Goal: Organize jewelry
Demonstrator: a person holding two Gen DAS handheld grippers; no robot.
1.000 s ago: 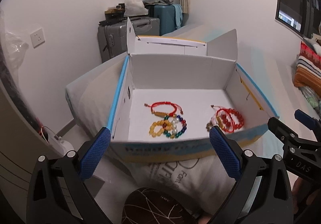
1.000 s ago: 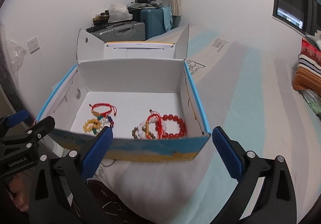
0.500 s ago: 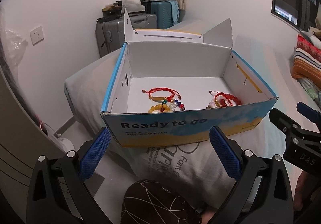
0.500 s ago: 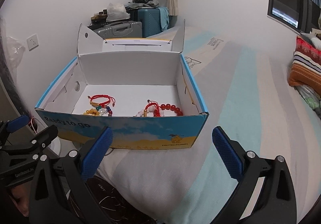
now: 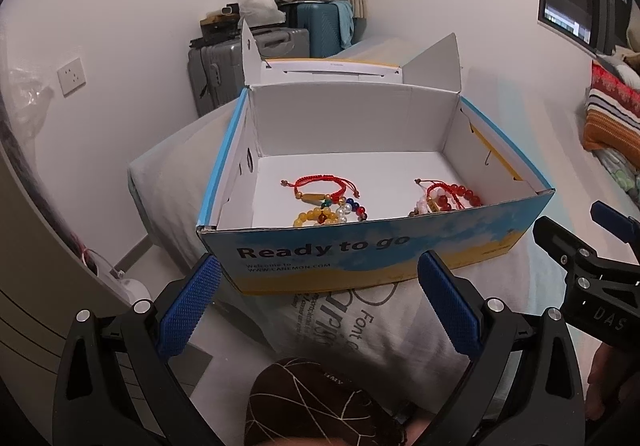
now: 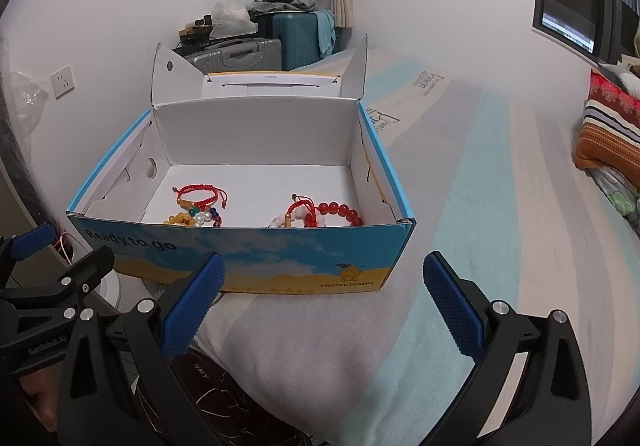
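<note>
Two clusters of bracelets (image 5: 328,204) (image 6: 320,215) lay on the white floor of the open cardboard box (image 5: 372,250) (image 6: 240,254), which was set on a pillow (image 5: 360,330) on the bed (image 6: 480,206). Their near halves were hidden behind the box's front wall, and single strands could not be told apart. The left gripper (image 5: 318,306) and right gripper (image 6: 322,304) were held spread wide and empty, short of the box. Compared with a second before, both were seen drawn back and lowered, so less of the box floor was visible.
</note>
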